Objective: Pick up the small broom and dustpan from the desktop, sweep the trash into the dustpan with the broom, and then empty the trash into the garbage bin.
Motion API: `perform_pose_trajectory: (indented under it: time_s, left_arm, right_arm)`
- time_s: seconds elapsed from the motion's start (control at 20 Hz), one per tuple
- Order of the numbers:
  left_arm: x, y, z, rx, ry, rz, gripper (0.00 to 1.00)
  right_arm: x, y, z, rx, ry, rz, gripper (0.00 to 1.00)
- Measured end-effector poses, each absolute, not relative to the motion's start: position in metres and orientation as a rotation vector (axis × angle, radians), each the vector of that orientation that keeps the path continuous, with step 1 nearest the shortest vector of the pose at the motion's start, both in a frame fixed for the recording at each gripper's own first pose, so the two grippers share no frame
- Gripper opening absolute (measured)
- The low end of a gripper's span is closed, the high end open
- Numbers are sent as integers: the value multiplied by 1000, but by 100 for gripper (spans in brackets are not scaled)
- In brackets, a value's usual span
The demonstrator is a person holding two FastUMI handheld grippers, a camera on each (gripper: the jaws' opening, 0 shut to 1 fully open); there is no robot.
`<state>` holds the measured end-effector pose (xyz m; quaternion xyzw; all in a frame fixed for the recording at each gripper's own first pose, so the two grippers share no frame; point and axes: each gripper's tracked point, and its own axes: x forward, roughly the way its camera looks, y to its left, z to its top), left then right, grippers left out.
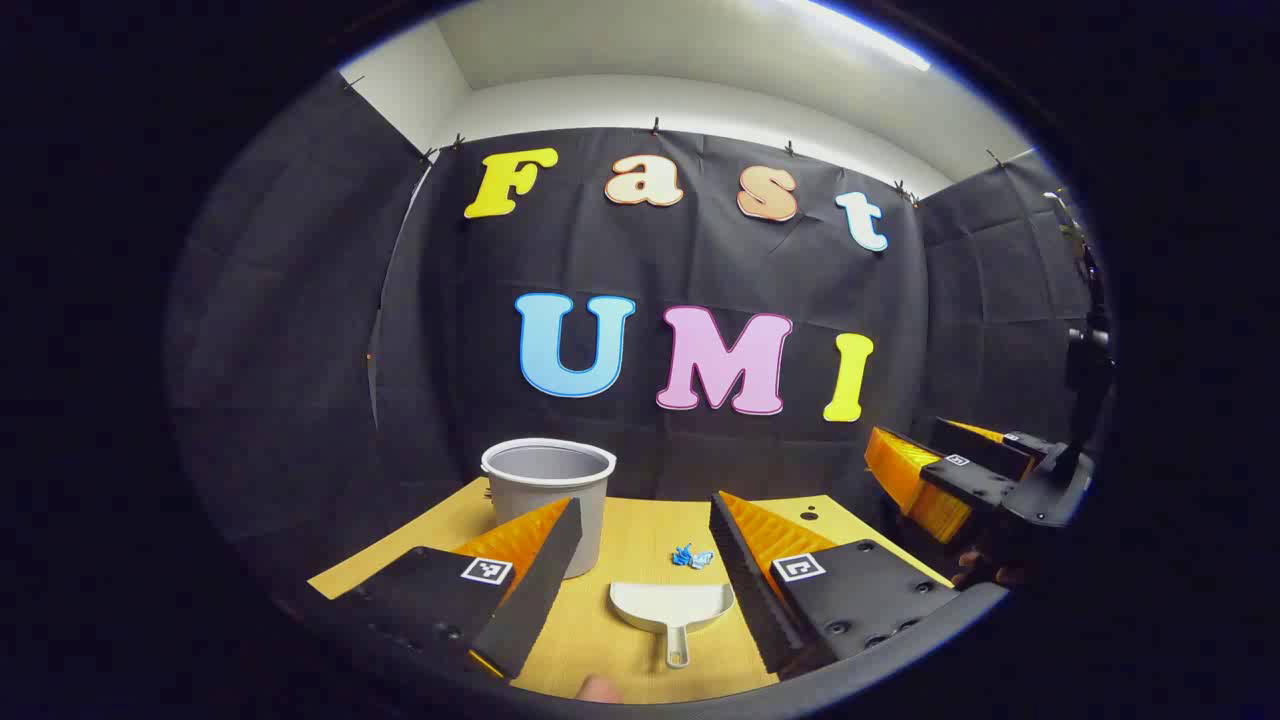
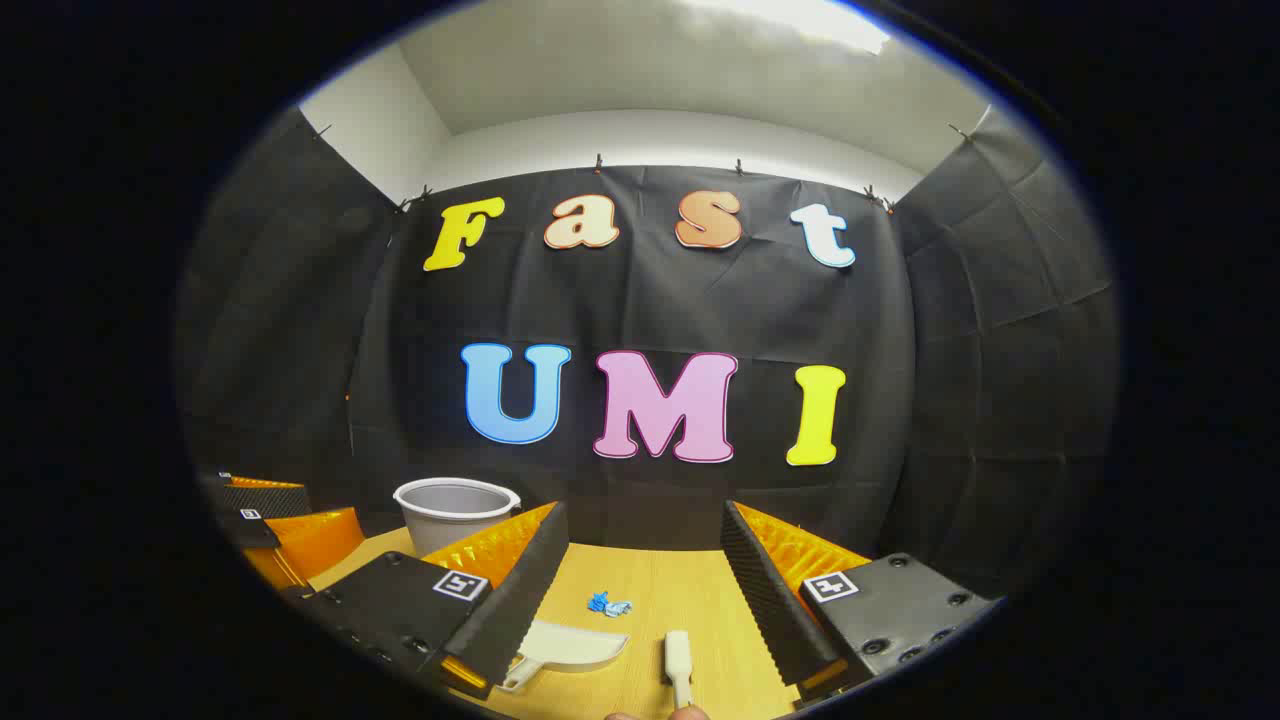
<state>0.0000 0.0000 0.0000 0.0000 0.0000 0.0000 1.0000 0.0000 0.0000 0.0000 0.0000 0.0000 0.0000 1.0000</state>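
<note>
While the dustpan lay flat on the wooden desktop, its handle pointed toward the camera in the left gripper view and its scoop mouth faced the back wall. Just beyond its far right corner sat the trash, a small crumpled blue scrap, apart from the pan. In the right gripper view the dustpan showed at the lower left, partly behind that gripper's near finger, with the trash a little past it and the small broom lying beside the pan to its right, only its pale end visible near the bottom edge. The garbage bin, a grey round tub, stood upright toward the back left of the desktop, well apart from the pan.

The left gripper hung above the desktop with its fingers spread wide, holding nothing, the dustpan framed between them. The right gripper was likewise wide open and empty, the broom between its fingers but untouched. At the far right of the left gripper view the right gripper appeared raised beside the table edge
</note>
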Motion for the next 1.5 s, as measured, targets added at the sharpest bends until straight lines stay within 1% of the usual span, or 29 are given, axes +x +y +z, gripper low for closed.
perform_pose_trajectory:
  time_s: [0.05,0.1,0.3,0.35,0.4,0.55,0.6,0.65,0.75,0.8,0.95,1.0,1.05,1.1,1.35,1.4,1.45,1.5]
  left_arm:
    - [-1,0,1,4,0,3,77]
    - [-3,-1,2,4,-1,1,77]
    - [-4,-3,5,10,-10,-12,77]
    - [-3,-5,6,10,-18,-18,77]
    - [-4,-5,9,10,-25,-20,77]
    - [-1,-5,12,16,-37,-12,77]
    - [-1,-5,13,10,-49,-11,77]
    - [-2,-6,15,0,-56,-13,77]
    - [-3,-12,17,-1,-69,-30,77]
    - [-2,-13,18,10,-77,-33,77]
    - [-3,-19,20,47,-92,-44,77]
    - [-3,-22,19,47,-92,-53,77]
    - [-2,-26,18,42,-89,-66,77]
    - [-2,-28,17,36,-84,-72,77]
    - [-3,-31,18,53,-117,-87,77]
    - [-1,-30,15,69,-116,-83,77]
    - [1,-27,11,87,-98,-69,78]
    - [3,-25,3,94,-77,-57,78]
  right_arm:
    - [-1,-1,0,1,6,0,94]
    - [-3,-3,-1,0,7,-2,98]
    - [-11,-11,2,-1,-1,-26,98]
    - [-13,-10,2,-2,-4,-27,94]
    - [-14,-10,3,-4,-5,-24,98]
    - [-19,0,8,10,-14,7,98]
    - [-21,-1,9,8,-16,6,98]
    - [-23,1,9,4,-16,11,94]
    - [-27,5,10,-2,-19,20,94]
    - [-28,4,12,-4,-25,18,98]
    - [-31,0,18,-5,-44,6,98]
    - [-32,-2,17,-4,-44,-2,94]
    - [-33,-3,16,2,-37,-5,94]
    - [-33,-3,15,11,-28,-6,98]
    - [-34,-12,16,39,-19,-27,98]
    - [-33,-15,14,25,-20,-35,94]
    - [-32,-17,10,5,-9,-36,98]
    - [-32,-14,5,-13,0,-31,98]
